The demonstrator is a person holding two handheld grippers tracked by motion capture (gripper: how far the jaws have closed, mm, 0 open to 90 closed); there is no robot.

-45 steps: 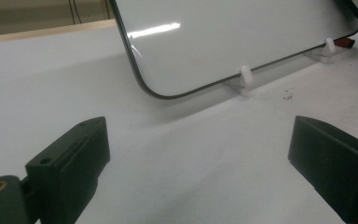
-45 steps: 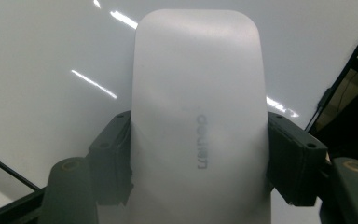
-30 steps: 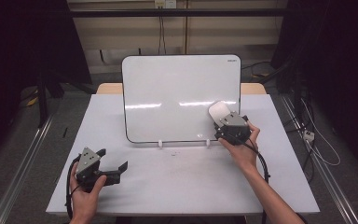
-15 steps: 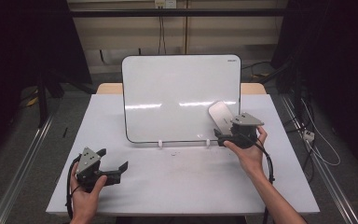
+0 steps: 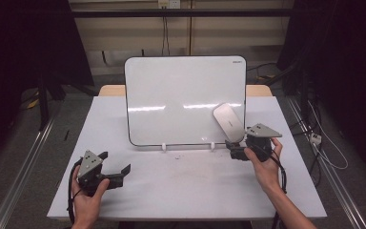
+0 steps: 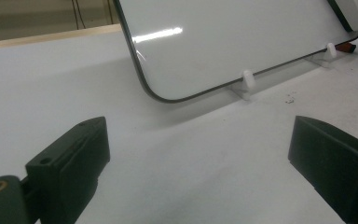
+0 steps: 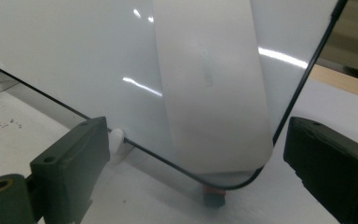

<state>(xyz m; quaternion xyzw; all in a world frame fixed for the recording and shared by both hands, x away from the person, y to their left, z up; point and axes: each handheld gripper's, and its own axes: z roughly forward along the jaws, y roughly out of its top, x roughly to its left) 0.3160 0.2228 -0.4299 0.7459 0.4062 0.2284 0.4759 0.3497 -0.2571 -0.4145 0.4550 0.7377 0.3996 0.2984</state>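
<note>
The left gripper [image 5: 116, 172] rested low on the table [image 5: 181, 191], jaws wide and empty. Farther off, the right gripper [image 5: 233, 149] had just let its jaws open, holding nothing; the eraser [image 5: 228, 121] clung to the whiteboard [image 5: 171, 95], near its lower right corner

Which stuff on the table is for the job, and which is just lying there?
For the job:
- eraser stuck on the whiteboard
- right gripper, jaws open, just below it

Just there:
- left gripper, jaws open, holding nothing
- little specks on the table
</note>
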